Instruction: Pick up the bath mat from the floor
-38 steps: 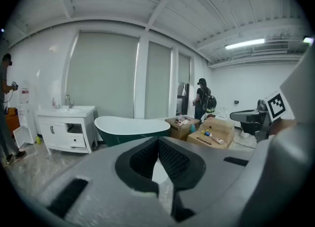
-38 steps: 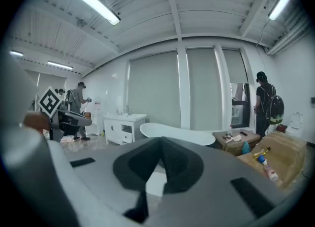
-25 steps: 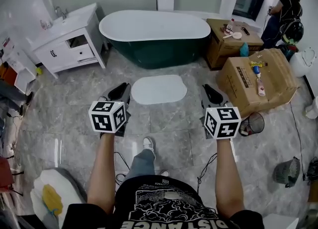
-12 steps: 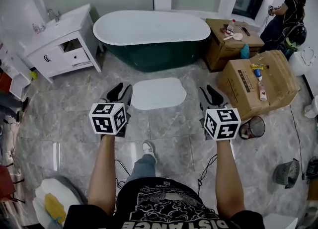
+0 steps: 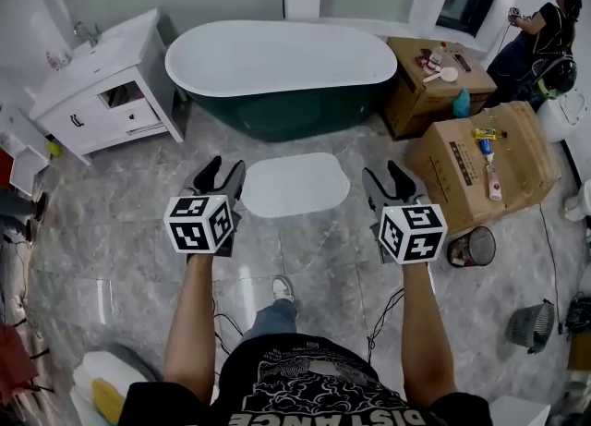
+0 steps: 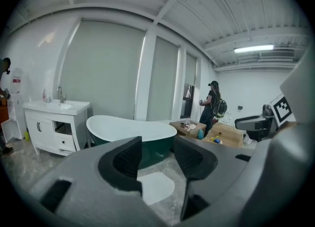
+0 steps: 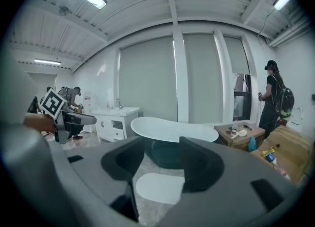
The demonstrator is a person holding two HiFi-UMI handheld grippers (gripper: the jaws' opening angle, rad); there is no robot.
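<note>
The bath mat (image 5: 295, 186) is a pale oval lying flat on the grey marble floor in front of the bathtub (image 5: 282, 73). Both grippers hang in the air above the floor, well short of it. My left gripper (image 5: 220, 175) is left of the mat, my right gripper (image 5: 388, 179) to its right. The jaws of both are opening, with nothing between them. In the left gripper view the mat (image 6: 156, 186) shows low between the fingers of the left gripper (image 6: 157, 159). The right gripper (image 7: 161, 159) frames the mat (image 7: 160, 187) the same way.
A white vanity (image 5: 102, 82) stands at the left. Two cardboard boxes (image 5: 489, 161) with small items on top sit at the right, a wire basket (image 5: 471, 247) beside them. A person (image 5: 545, 31) stands at the far right. My foot (image 5: 282, 287) is behind the mat.
Both grippers' jaws have spread from nearly closed to apart. The mat and tub have slid lower and larger in the head view as I stepped closer.
</note>
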